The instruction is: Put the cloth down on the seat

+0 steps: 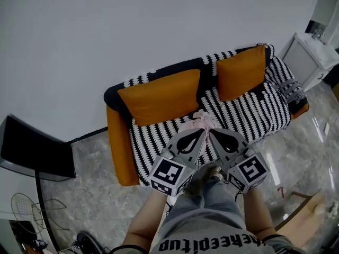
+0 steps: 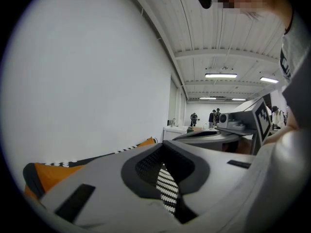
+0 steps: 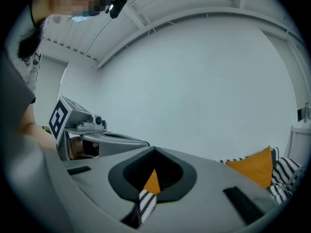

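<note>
The sofa [image 1: 117,152] is orange along its arm and base, and the wide cushion [image 1: 159,97] and the smaller cushion [image 1: 241,73] are the same orange. A throw [image 1: 249,115] in black-and-white zigzag stripes covers the seat and back, with a plain black band along its top. The cloth [image 1: 201,121] is pale pink. The left gripper [image 1: 202,133] and right gripper [image 1: 211,133] are light grey with dark grey insets, and each carries a cube of black-and-white square markers. The wall [image 1: 132,30] is white. The floor [image 1: 90,184] is grey and marbled. The cabinet [image 1: 310,57] is white, and the screen [image 1: 37,150] is black.
</note>
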{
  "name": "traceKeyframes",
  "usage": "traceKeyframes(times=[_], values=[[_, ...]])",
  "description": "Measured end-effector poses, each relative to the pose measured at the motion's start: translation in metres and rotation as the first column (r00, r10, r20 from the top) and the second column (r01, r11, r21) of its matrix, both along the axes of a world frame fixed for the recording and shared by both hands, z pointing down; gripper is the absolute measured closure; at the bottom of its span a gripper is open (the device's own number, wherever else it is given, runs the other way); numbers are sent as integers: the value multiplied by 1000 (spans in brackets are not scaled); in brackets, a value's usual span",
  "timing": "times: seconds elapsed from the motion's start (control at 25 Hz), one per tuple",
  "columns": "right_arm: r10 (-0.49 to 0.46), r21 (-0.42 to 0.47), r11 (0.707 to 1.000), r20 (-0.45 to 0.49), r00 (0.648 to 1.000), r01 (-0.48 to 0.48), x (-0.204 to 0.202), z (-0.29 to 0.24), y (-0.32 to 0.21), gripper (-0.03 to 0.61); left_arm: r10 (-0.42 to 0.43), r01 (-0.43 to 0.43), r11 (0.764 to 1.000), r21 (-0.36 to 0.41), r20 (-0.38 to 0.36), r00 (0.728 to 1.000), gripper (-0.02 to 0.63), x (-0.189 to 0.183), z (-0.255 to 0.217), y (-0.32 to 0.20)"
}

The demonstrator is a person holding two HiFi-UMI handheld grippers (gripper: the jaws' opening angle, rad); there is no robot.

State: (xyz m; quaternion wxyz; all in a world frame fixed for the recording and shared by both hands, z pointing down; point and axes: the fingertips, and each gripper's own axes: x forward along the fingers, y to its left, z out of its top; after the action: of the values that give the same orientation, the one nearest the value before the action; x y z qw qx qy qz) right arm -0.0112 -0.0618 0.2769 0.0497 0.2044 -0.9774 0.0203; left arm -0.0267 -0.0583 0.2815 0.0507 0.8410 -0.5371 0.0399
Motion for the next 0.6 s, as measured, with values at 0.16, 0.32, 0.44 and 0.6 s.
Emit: traceKeyframes(times=[0.16,0.32,0.44,0.6], values=[[0,4,1000,14,1000,0,1,-1,8,586,3,-3,1000,15,-10,1000,586,1,-6,7],[0,16,1000,14,1000,-1,-1,-7,10,586,6,-5,999,32,-17,1000,586,0,-10,9],[-2,21,1000,16,1000,2,-4,-10,12,585,7,-6,999,43,-25,1000,586,-2,-14,12],[-5,24,1000,25,1000,4,-9,-13,15,585,-5,7,998,55,-47,999,586,-10,-19,15]])
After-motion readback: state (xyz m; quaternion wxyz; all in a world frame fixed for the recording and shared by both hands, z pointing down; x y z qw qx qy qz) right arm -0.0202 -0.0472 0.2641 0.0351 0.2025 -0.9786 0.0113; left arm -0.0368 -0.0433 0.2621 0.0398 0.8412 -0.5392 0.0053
